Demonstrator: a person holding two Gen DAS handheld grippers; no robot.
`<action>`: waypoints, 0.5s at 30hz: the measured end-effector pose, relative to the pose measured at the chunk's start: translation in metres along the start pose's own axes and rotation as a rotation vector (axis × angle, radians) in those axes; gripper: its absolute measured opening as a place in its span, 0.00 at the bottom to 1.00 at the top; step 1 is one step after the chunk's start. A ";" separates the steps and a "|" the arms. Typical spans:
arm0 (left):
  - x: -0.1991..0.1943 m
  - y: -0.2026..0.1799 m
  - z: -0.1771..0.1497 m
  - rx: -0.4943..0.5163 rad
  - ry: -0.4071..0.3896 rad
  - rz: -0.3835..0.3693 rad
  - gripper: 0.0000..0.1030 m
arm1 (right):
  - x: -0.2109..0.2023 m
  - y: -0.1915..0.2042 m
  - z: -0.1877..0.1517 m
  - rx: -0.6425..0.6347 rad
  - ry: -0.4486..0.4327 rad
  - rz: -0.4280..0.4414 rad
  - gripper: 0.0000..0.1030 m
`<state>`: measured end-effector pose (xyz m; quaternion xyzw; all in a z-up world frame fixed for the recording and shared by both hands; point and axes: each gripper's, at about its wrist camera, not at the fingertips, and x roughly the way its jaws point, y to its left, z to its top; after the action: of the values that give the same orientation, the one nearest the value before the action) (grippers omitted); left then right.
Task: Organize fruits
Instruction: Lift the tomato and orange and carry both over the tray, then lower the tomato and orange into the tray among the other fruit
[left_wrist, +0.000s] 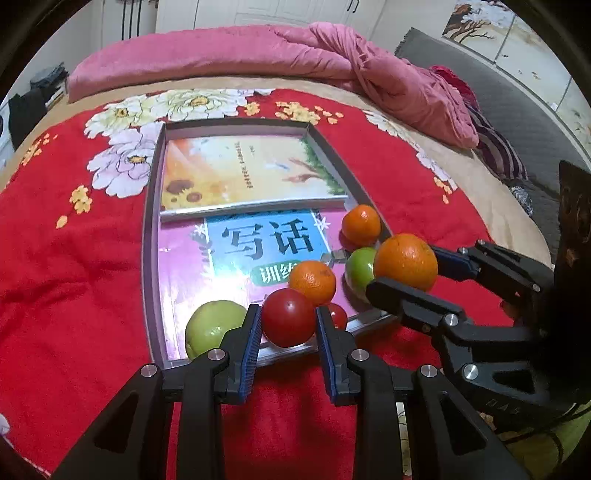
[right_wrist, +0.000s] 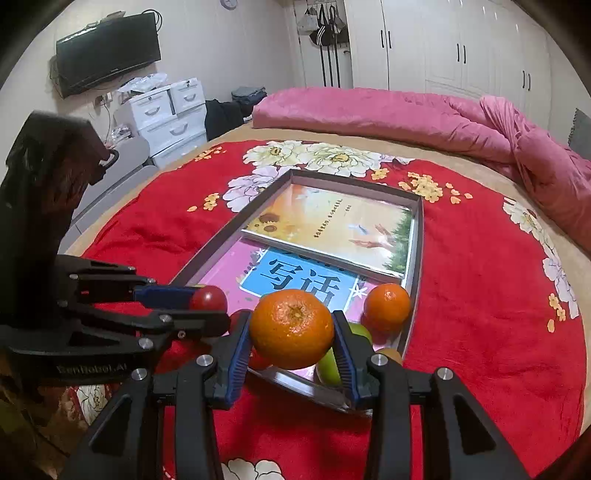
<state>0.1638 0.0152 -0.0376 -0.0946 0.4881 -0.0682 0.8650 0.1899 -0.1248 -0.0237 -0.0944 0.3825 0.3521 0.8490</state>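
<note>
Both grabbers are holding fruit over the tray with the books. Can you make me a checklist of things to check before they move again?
1. Left gripper has the red tomato squeezed between both fingers: ok.
2. Right gripper has the big orange between both fingers: ok.
3. The two grippers are apart, not bumping: ok.
4. Other fruit is in the tray: green apple, two small oranges, second green fruit: ok.
5. Fruit sorted by kind: not ok, colours are mixed.
6. Where the held fruit should go: cannot tell.
</note>
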 end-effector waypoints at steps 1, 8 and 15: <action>0.002 0.000 0.000 0.003 0.003 0.005 0.29 | 0.002 -0.001 0.000 0.001 0.004 0.001 0.41; 0.009 0.001 -0.001 0.009 0.015 0.014 0.29 | 0.011 -0.001 -0.006 -0.014 0.029 -0.001 0.41; 0.013 0.002 -0.003 0.010 0.026 0.011 0.29 | 0.019 0.000 -0.012 -0.023 0.051 -0.009 0.41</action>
<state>0.1679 0.0136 -0.0505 -0.0868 0.4996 -0.0669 0.8593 0.1918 -0.1200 -0.0457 -0.1149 0.3993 0.3502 0.8395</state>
